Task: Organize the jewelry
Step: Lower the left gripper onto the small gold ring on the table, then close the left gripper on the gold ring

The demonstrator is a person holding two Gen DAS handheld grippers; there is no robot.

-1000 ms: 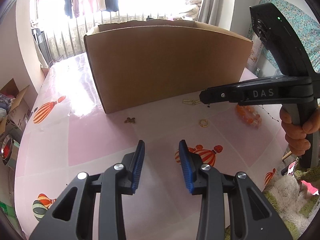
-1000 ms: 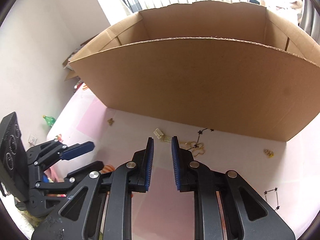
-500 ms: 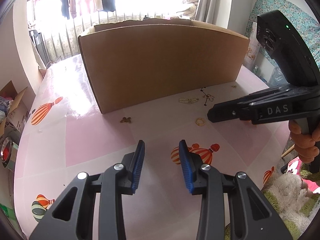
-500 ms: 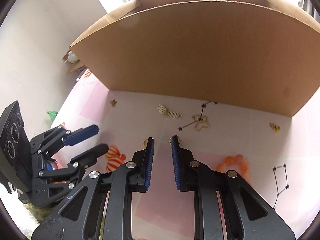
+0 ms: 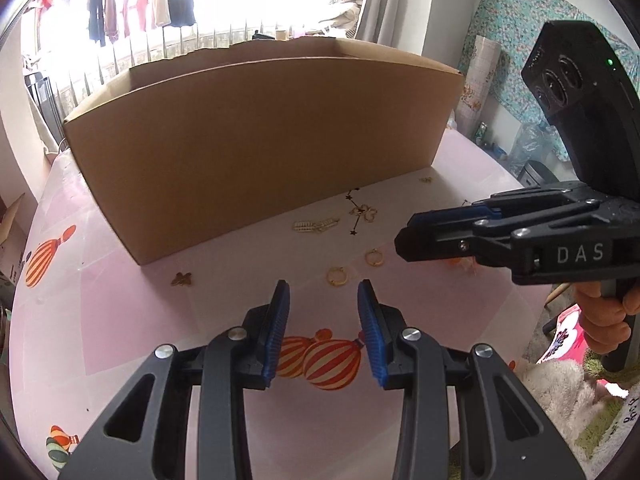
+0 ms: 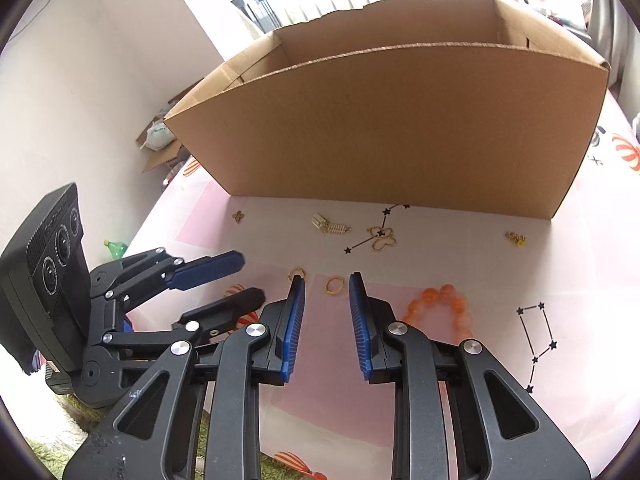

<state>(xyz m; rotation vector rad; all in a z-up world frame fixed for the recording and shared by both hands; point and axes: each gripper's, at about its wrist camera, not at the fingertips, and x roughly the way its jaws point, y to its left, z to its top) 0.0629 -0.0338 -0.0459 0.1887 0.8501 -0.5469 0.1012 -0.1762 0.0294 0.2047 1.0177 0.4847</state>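
Nearest in the right wrist view, the right gripper [image 6: 327,286] is held low over the pink tabletop [image 6: 500,360] with its jaws spread and nothing between the blue pads. A small gold ring [image 6: 334,284] lies on the tabletop in the gap just beyond the tips, and a second gold ring [image 6: 297,272] sits at the tip of the left finger. An orange bead bracelet [image 6: 442,306] is seen just right of the right finger. To the left, the left gripper [image 6: 247,276] is likewise held with its jaws apart and nothing gripped; in the left wrist view its tips [image 5: 323,290] point at the ring [image 5: 336,275], with the other ring [image 5: 374,257] a little farther right.

Farther out, a pale comb-like piece [image 6: 331,227], a gold butterfly-shaped piece [image 6: 383,238], a small gold charm [image 6: 238,216] at the left and a small gold cluster [image 6: 515,237] at the right are scattered on the tabletop. Behind them all, an open cardboard box [image 6: 400,132] stands upright, its front wall facing the grippers.
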